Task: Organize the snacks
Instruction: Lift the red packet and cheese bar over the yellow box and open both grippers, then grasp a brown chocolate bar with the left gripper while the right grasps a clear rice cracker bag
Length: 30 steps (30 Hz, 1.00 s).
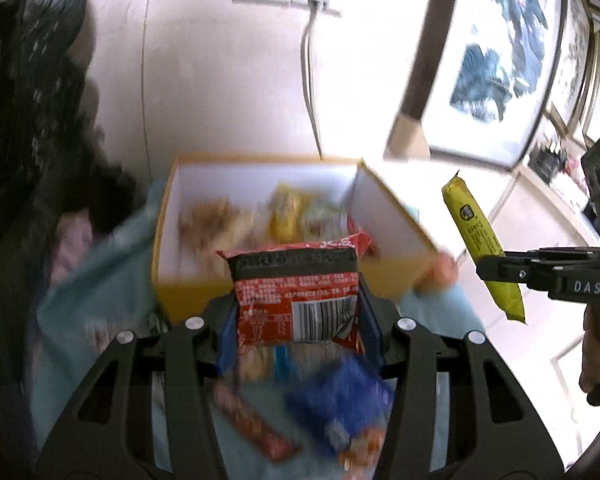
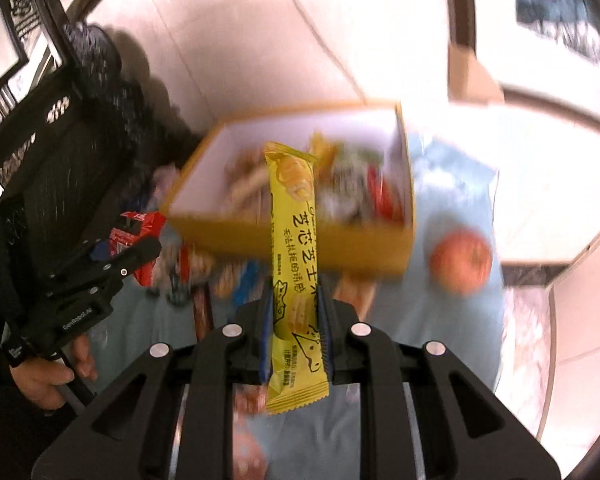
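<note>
Snacks already fill part of the yellow box (image 1: 284,284). Left gripper (image 1: 298,312) pinches a red packet (image 1: 296,292), right gripper (image 2: 296,344) clamps a yellow bar (image 2: 296,248), both held above the blue cloth (image 2: 452,312), where a few loose packs (image 1: 340,408) are left.

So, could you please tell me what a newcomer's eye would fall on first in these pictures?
Probably the two packets held up in front of the cameras: the left tongs grip a red snack packet, and the right tongs pinch a long yellow snack bar. Behind them sits an open yellow box full of mixed snacks on a light blue cloth, with an orange fruit to its right.
</note>
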Each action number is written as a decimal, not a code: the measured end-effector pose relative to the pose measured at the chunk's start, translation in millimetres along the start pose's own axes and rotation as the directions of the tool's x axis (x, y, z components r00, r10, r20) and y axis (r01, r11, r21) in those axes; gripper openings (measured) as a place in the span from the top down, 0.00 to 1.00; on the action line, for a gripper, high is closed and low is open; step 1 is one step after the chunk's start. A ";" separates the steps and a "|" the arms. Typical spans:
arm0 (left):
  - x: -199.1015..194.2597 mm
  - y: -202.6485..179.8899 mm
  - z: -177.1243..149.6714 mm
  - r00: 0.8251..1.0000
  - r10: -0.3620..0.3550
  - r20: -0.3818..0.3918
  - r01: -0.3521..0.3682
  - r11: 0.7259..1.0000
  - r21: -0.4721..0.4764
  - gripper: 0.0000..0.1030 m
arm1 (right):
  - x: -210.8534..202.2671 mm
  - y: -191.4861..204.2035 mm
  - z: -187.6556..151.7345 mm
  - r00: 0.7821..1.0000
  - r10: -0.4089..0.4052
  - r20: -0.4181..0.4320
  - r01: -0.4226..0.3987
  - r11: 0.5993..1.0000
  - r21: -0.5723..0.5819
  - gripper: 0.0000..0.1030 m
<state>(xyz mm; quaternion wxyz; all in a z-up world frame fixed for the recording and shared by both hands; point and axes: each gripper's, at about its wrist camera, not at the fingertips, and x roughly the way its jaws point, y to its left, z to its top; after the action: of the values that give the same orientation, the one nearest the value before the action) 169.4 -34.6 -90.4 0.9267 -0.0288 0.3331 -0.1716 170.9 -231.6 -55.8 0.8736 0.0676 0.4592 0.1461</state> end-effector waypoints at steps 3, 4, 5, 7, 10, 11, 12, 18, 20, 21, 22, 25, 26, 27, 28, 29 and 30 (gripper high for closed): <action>15.8 1.9 47.5 0.999 0.019 0.029 -0.019 1.000 0.014 0.50 | 4.1 -2.6 47.0 0.999 -0.019 0.040 0.019 1.000 -0.002 0.81; 22.8 4.3 65.2 0.999 0.036 0.037 -0.036 0.999 0.008 0.48 | 7.1 -4.3 61.1 0.999 -0.017 0.052 0.016 1.000 0.006 0.81; 30.5 6.9 78.6 0.998 0.052 0.033 -0.052 0.999 -0.003 0.43 | 14.5 -7.8 78.3 0.998 0.001 0.055 -0.003 1.000 0.026 0.80; 57.9 17.1 100.2 0.995 0.098 -0.038 -0.099 0.994 -0.049 0.04 | 39.1 -16.5 100.4 1.000 -0.024 0.009 0.023 0.997 0.071 0.37; 70.6 33.7 97.2 0.989 0.120 -0.086 -0.129 0.985 -0.114 0.04 | 49.3 -23.3 99.3 0.996 -0.084 0.003 0.083 0.992 0.094 0.32; 69.4 37.5 91.6 0.989 0.115 -0.092 -0.126 0.984 -0.124 0.04 | 48.3 -25.7 92.2 0.997 -0.072 0.005 0.071 0.992 0.105 0.32; 66.4 40.5 83.8 0.989 0.117 -0.087 -0.127 0.985 -0.120 0.04 | 47.8 -28.4 83.7 0.998 -0.064 0.002 0.063 0.992 0.108 0.32; 44.3 37.9 8.6 0.982 0.158 -0.100 -0.165 0.985 -0.059 0.04 | 54.2 -33.5 11.9 0.993 -0.097 -0.068 0.103 0.990 0.093 0.32; 40.5 36.9 -18.9 0.979 0.166 -0.121 -0.175 0.982 -0.065 0.04 | 58.4 -34.9 -16.1 0.989 -0.101 -0.105 0.113 0.987 0.112 0.32; 40.8 36.0 -33.3 0.976 0.167 -0.140 -0.178 0.982 -0.064 0.04 | 63.0 -33.4 -28.2 0.987 -0.101 -0.125 0.116 0.986 0.122 0.32; 40.9 33.1 -51.8 0.970 0.178 -0.163 -0.189 0.980 -0.055 0.04 | 66.2 -34.9 -39.9 0.984 -0.105 -0.144 0.124 0.984 0.128 0.32; 46.6 28.7 -99.1 0.947 0.217 -0.239 -0.226 0.974 -0.012 0.04 | 76.8 -32.8 -73.7 0.972 -0.144 -0.188 0.168 0.979 0.115 0.32; 48.2 28.3 -110.8 0.939 0.221 -0.263 -0.231 0.973 -0.007 0.04 | 79.8 -34.0 -83.6 0.968 -0.153 -0.200 0.178 0.977 0.116 0.32; 49.3 29.2 -121.3 0.933 0.222 -0.283 -0.234 0.972 -0.007 0.04 | 83.1 -35.8 -91.2 0.966 -0.155 -0.207 0.182 0.976 0.122 0.32; 50.2 30.1 -133.2 0.926 0.223 -0.306 -0.237 0.971 -0.010 0.04 | 85.7 -36.7 -96.6 0.964 -0.153 -0.215 0.184 0.974 0.131 0.32; 51.1 31.7 -141.0 0.921 0.223 -0.321 -0.240 0.971 -0.014 0.04 | 88.2 -38.0 -101.4 0.963 -0.150 -0.226 0.185 0.973 0.141 0.32; 52.0 33.6 -147.0 0.917 0.223 -0.329 -0.242 0.970 -0.015 0.04 | 90.1 -38.9 -104.1 0.961 -0.151 -0.231 0.187 0.971 0.146 0.32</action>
<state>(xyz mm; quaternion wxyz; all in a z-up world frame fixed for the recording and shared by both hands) 124.7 -11.6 -241.8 0.8717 0.0139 0.4870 -0.0533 141.2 -241.5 -195.4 0.8185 0.0841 0.5670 0.0384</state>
